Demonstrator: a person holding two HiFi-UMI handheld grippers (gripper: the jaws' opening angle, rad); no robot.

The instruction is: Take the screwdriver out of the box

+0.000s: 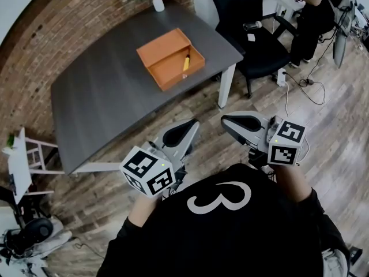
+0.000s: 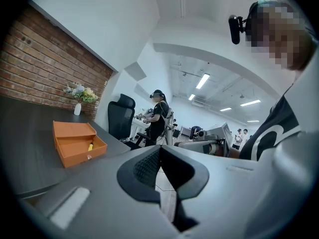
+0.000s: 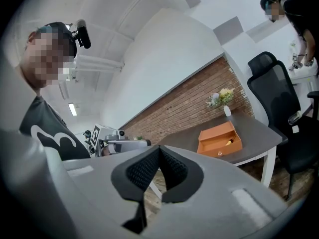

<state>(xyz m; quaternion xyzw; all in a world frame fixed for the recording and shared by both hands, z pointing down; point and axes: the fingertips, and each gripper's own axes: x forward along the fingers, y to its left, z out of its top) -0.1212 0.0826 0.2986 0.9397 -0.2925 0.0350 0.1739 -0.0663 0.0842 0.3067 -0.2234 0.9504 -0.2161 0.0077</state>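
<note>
Both the left tongs (image 1: 185, 130) and right tongs (image 1: 233, 122) are hovering pressed together, gripping nothing. The orange box (image 1: 164, 52) is sitting open well ahead of them on the surface (image 1: 104, 97), the screwdriver (image 1: 186, 62) lying inside.

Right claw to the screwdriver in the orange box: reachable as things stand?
Probably not yet. The right claw, shut, hangs over the floor short of the table; the screwdriver lies in the open orange box farther in. Nothing stands between them.
</note>
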